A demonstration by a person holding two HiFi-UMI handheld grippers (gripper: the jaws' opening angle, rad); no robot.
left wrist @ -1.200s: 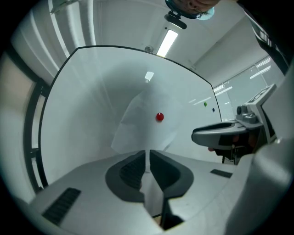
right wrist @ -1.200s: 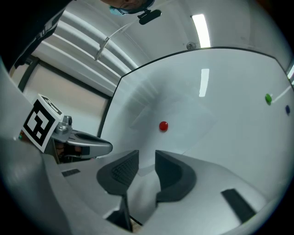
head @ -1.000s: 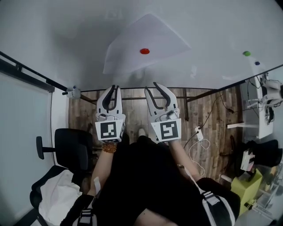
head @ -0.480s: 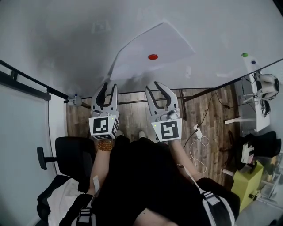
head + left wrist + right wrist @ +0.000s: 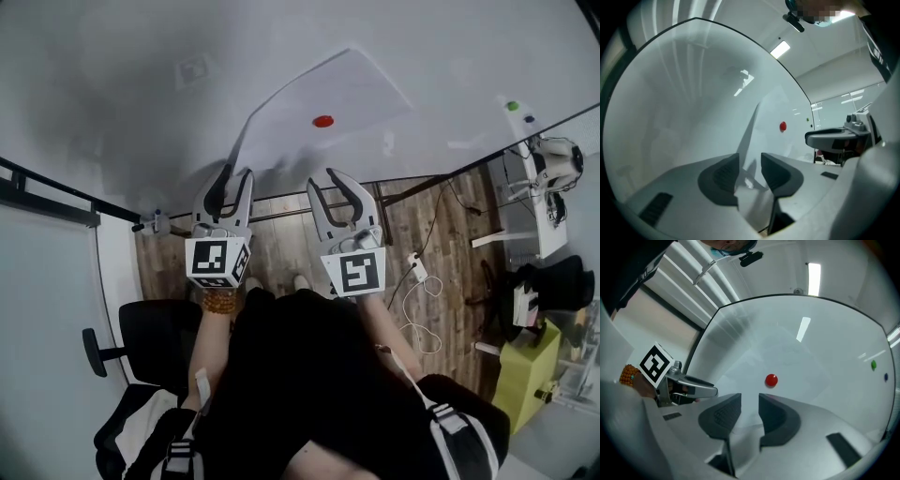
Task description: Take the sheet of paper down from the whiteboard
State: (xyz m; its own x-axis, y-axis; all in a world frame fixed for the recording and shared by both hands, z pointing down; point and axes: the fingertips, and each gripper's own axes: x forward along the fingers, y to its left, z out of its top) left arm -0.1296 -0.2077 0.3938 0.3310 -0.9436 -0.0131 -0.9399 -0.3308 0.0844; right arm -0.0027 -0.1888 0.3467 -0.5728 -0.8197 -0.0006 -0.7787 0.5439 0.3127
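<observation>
The paper (image 5: 328, 89) is hanging tilted in the upper centre of the head view, held to the whiteboard (image 5: 112, 94) by a red magnet (image 5: 322, 121). It is looking light and floppy (easy to crease), so you are best pinching a lower corner. Your left gripper (image 5: 234, 176) has just been spreading its jaws, with the paper's edge showing in the gap, unpinched. Your right gripper (image 5: 336, 187) is also standing apart, holding nothing.

The white whiteboard (image 5: 103, 84) is smooth and glossy; the white paper sheet (image 5: 361, 89) on it looks matt. The brown plank floor (image 5: 450, 244) shows wood grain.

Tilted paper sheet (image 5: 328, 92) on whiteboard (image 5: 112, 94)
</observation>
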